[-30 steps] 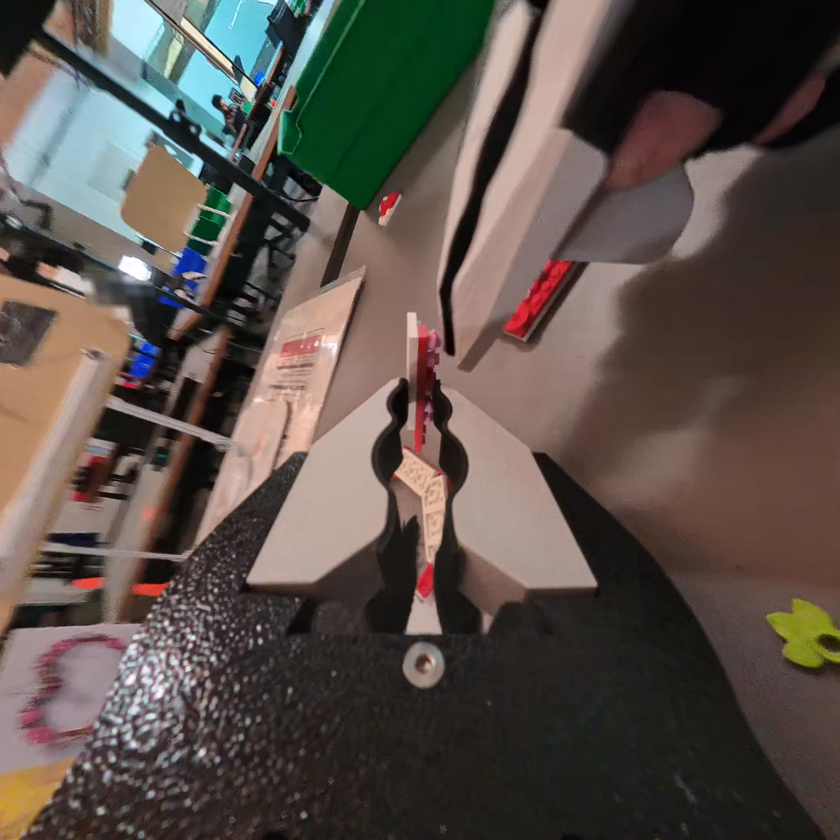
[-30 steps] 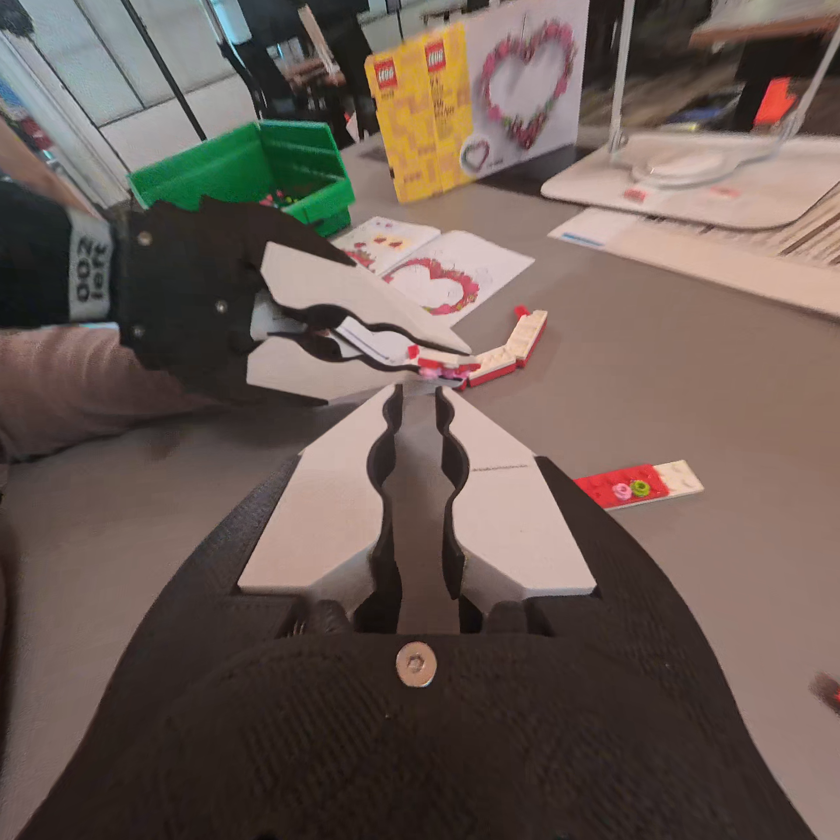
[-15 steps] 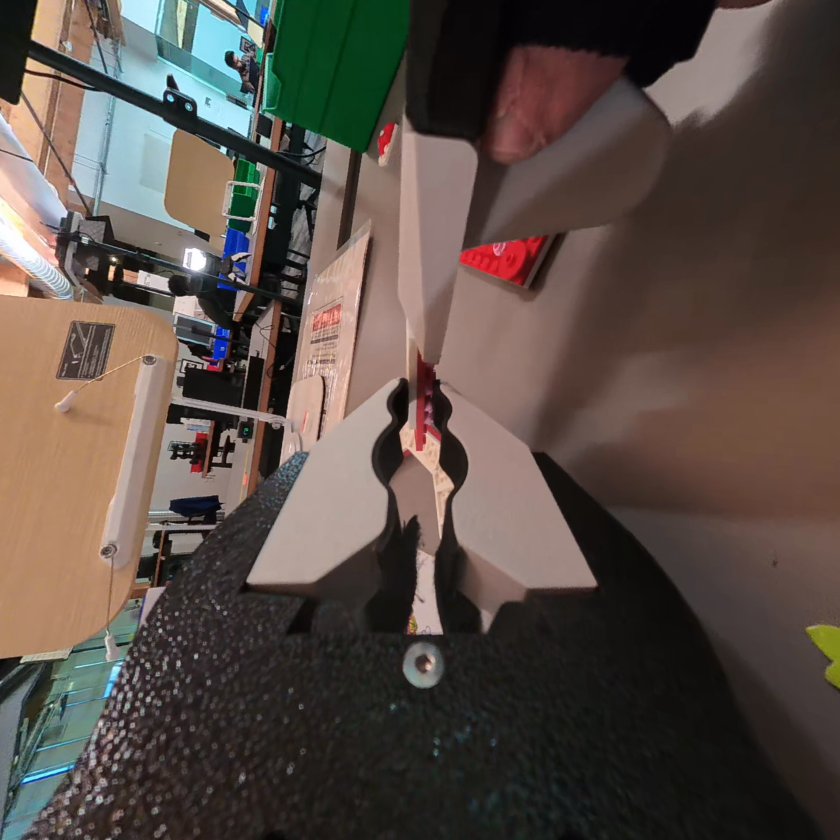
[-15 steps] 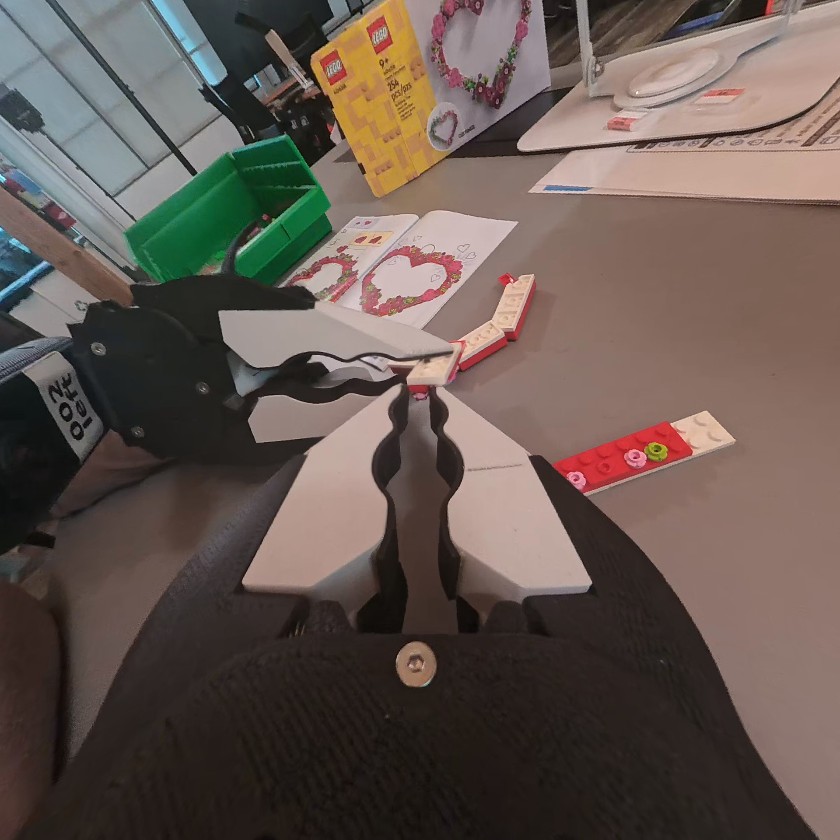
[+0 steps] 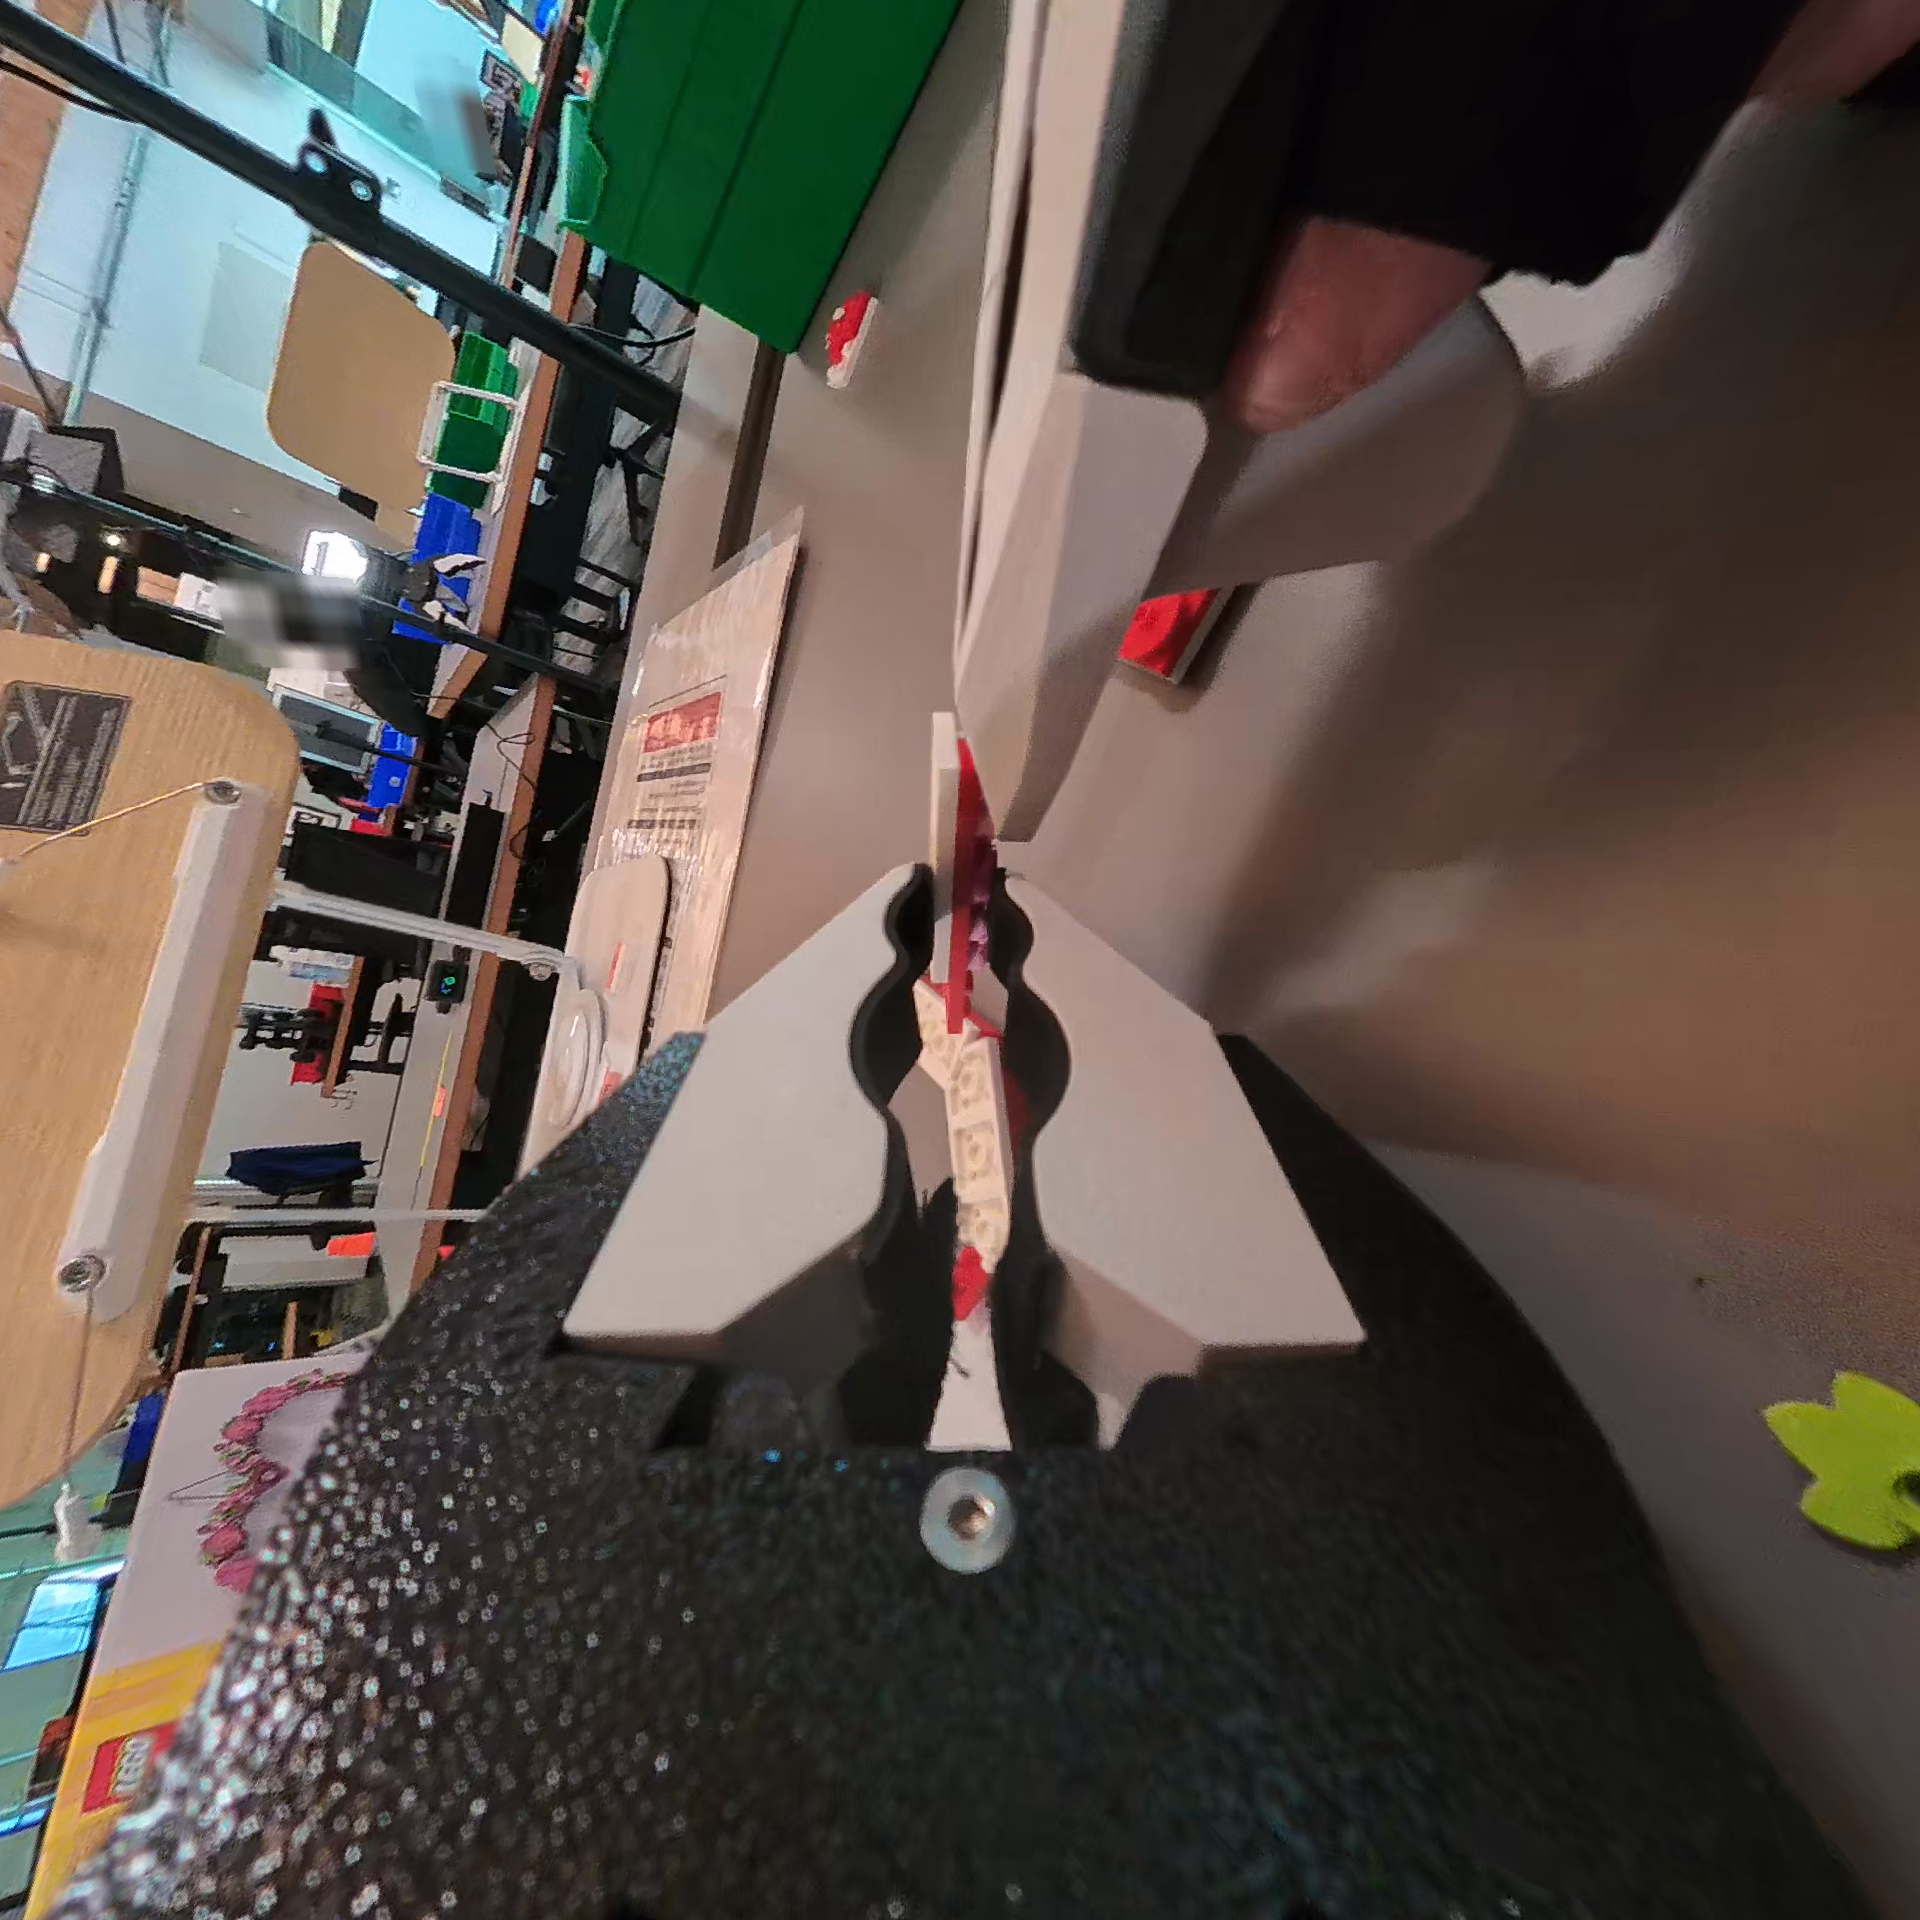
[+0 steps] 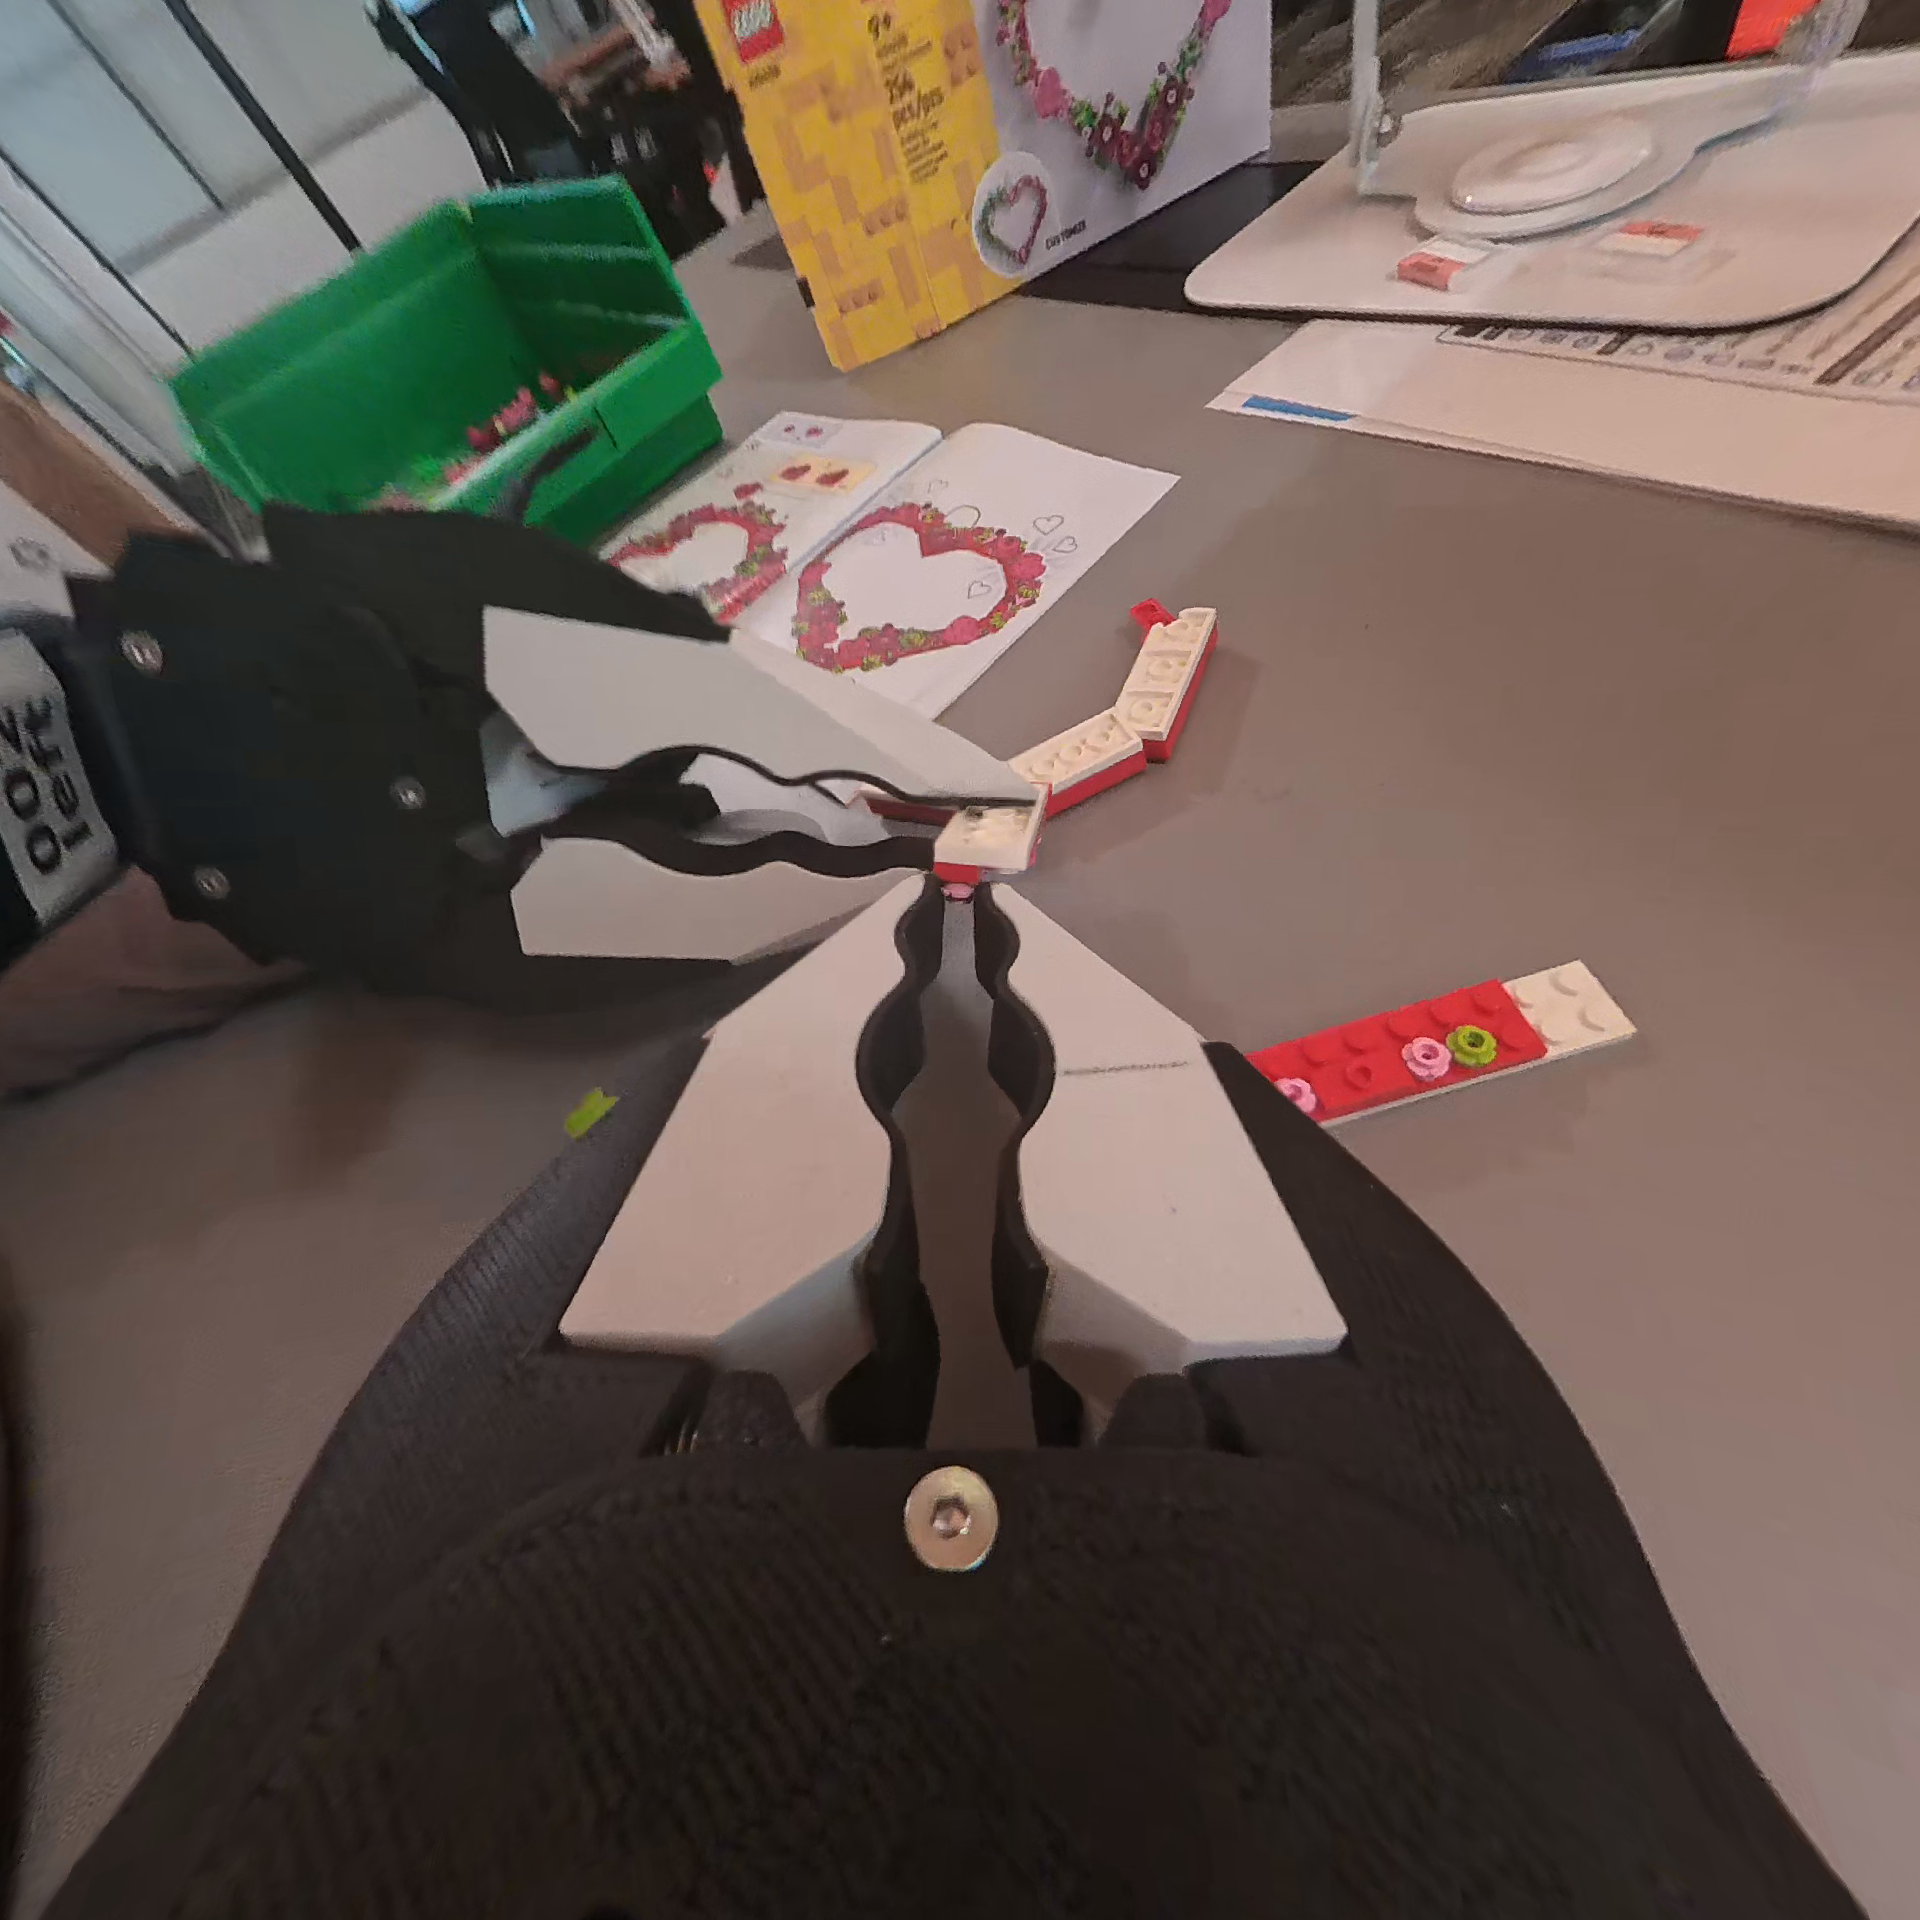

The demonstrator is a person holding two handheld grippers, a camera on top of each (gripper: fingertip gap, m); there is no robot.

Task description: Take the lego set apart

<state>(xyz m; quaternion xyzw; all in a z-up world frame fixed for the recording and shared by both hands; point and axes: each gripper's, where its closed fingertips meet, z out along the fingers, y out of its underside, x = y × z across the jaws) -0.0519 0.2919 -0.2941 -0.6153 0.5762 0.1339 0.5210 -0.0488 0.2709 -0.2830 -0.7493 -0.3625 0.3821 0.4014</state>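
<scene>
Lego chain (image 6: 1101, 748), white over red: near end clamped in left gripper (image 5: 961, 894) above worktop (image 6: 1455, 790); right gripper (image 6: 961, 896) pinches pink flower stud (image 6: 958, 889) beneath, seemingly to pluck it.

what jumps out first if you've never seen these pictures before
Dead centre, the left gripper is shut on a red and white lego chain, with the right gripper pinching a small pink piece on its underside. Behind sit a green bin at left, an open booklet with a flower heart and a yellow lego box. A red and white plate lies right.
</scene>
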